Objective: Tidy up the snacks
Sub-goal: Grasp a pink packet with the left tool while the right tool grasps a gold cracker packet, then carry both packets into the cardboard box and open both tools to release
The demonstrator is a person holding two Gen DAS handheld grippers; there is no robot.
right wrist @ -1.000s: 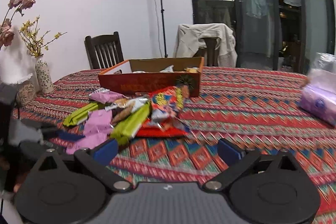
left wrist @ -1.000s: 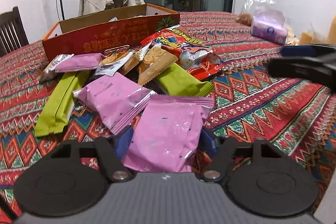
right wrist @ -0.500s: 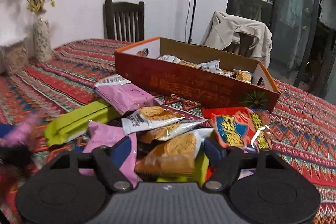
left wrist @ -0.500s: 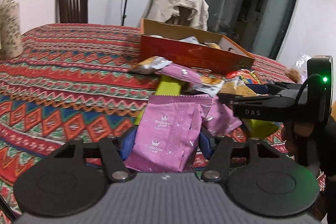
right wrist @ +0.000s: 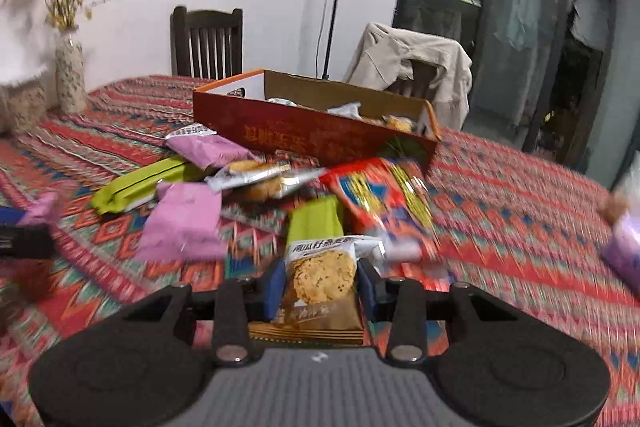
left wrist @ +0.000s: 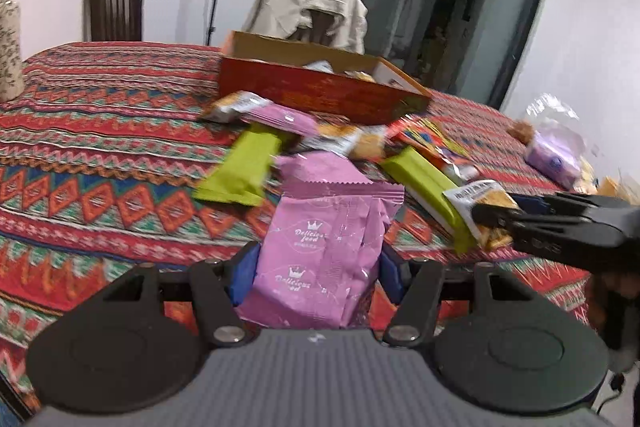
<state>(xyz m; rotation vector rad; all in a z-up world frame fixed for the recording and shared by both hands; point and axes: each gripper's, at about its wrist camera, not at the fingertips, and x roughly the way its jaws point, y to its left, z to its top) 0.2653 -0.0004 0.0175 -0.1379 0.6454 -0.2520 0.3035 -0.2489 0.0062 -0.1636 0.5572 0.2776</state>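
Observation:
My left gripper [left wrist: 318,267] is shut on a pink snack packet [left wrist: 324,251], held above the patterned tablecloth. My right gripper [right wrist: 320,285] is shut on a cookie packet [right wrist: 322,281] and lifts it off the pile; it also shows in the left wrist view [left wrist: 486,215] at the right. The snack pile holds green bars [right wrist: 136,183], pink packets [right wrist: 182,223], cookie packets [right wrist: 256,181] and a red bag [right wrist: 380,199]. Behind the pile stands the open red cardboard box [right wrist: 312,137] with several snacks inside.
A flowered vase [right wrist: 70,71] stands at the table's far left. A purple tissue pack [left wrist: 554,157] and plastic bags lie at the right. Two chairs, one draped with a beige jacket [right wrist: 412,61], stand behind the table.
My right gripper has closed on the cookie packet and pulled it back from the pile. My left gripper keeps the pink packet and has shifted a little.

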